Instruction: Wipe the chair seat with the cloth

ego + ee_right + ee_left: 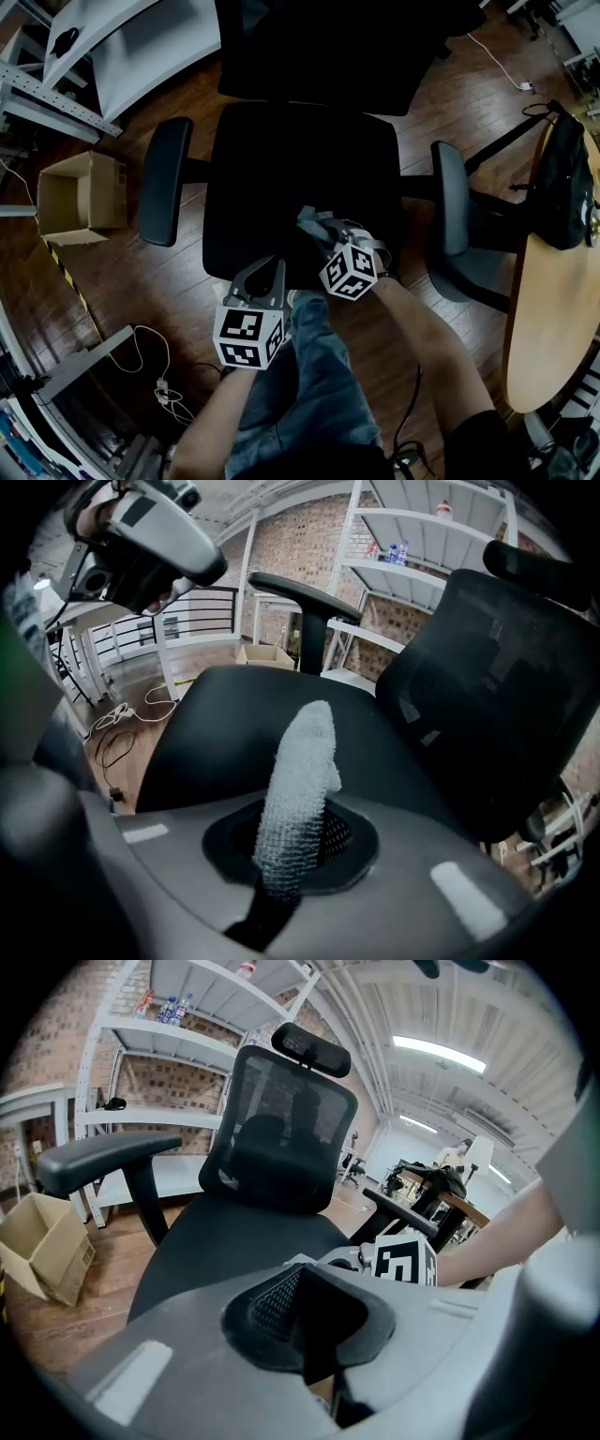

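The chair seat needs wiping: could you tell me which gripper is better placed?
The right gripper: it is shut on the cloth over the seat; the left gripper is shut and empty.

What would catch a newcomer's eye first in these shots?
A black office chair fills the middle. Over its seat's front, the right gripper is shut on a pale knitted cloth; the left gripper, shut and empty, is at the seat's front edge.

The cloth (298, 780) is seen as a pale, rough, open-knit fabric. The chair seat (300, 178) is covered in matt black cloth. The armrest (167, 178) at 9 o'clock is moulded in smooth plastic. The floor (441, 94) is laid in glossy dark wood.
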### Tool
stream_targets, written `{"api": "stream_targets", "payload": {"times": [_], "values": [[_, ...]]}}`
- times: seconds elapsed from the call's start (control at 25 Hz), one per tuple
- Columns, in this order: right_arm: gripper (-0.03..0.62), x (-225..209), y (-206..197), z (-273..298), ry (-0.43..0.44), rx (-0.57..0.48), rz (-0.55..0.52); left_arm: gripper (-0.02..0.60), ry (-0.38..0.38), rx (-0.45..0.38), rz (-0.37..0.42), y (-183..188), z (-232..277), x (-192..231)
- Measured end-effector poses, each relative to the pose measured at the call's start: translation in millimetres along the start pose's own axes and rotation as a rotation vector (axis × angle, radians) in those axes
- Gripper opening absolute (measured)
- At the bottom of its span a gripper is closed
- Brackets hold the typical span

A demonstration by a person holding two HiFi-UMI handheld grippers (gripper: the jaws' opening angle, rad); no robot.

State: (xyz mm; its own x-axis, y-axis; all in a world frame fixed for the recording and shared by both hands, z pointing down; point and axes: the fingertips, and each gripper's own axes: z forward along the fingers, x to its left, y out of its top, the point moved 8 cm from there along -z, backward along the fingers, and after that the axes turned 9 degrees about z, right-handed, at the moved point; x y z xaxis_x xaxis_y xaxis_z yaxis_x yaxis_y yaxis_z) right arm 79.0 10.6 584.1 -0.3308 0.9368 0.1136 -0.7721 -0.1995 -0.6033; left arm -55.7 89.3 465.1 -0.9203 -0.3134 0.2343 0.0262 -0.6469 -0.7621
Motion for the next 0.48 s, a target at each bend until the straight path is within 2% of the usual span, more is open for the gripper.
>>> {"api": "stream_targets", "payload": {"times": [0.24, 0.48], "values": [[0.012, 48, -16, -21, -0.008, -0.028, 0.038, -0.002, -0.013, 0.001, 0.010, -20, -15, -16], [0.014, 95, -26, -38, 0.037, -0.035, 0.054, -0.002, -0.023, 0.013, 0.011, -33, -20, -27]]}}
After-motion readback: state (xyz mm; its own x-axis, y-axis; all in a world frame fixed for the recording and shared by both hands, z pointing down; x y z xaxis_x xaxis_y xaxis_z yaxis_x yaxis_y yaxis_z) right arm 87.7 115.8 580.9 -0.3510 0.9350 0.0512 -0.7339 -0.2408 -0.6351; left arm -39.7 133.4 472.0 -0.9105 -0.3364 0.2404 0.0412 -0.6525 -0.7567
